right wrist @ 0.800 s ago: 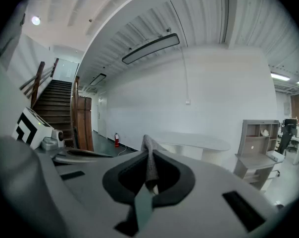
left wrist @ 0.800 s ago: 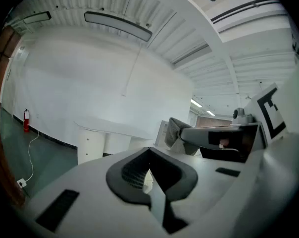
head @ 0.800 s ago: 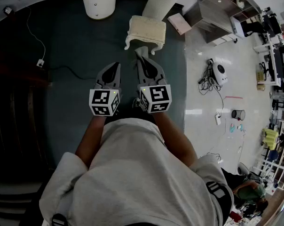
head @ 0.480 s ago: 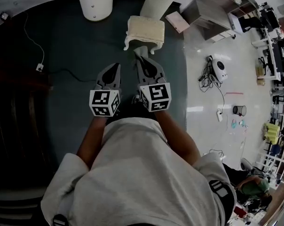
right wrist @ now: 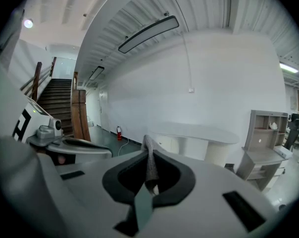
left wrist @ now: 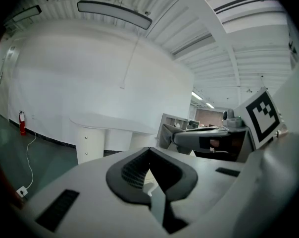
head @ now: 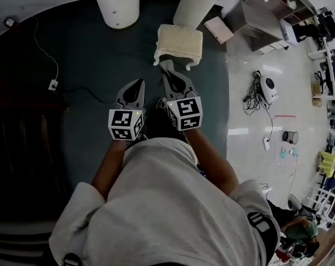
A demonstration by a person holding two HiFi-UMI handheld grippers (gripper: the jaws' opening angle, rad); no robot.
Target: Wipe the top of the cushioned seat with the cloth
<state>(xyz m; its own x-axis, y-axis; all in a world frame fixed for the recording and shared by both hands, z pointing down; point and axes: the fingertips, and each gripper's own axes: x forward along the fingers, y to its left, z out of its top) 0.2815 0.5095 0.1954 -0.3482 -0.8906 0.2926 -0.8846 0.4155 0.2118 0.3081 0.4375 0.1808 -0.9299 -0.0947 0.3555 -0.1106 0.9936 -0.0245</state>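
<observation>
The cushioned seat [head: 179, 42] is a small cream stool with white curved legs, standing on the teal carpet ahead of me. My right gripper [head: 168, 74] points at its near edge, shut on a grey cloth [head: 166, 65] that sticks out past the jaw tips. In the right gripper view the cloth [right wrist: 150, 163] stands pinched upright in the right gripper [right wrist: 148, 190]. To the left of it my left gripper [head: 138, 84] is held level and beside it, shut with nothing in it. The left gripper [left wrist: 152, 190] shows its pads together.
A white rounded desk pedestal [head: 118, 4] and a second one [head: 192, 7] stand behind the seat. A pink board [head: 218, 29] and a grey shelf unit [head: 267, 13] are at the right. A cable with a socket [head: 54, 85] lies on the carpet at left.
The whole head view has shifted a little, so the seat sits slightly lower and further right. Both grippers keep their pose, and the cloth stays in the right one.
</observation>
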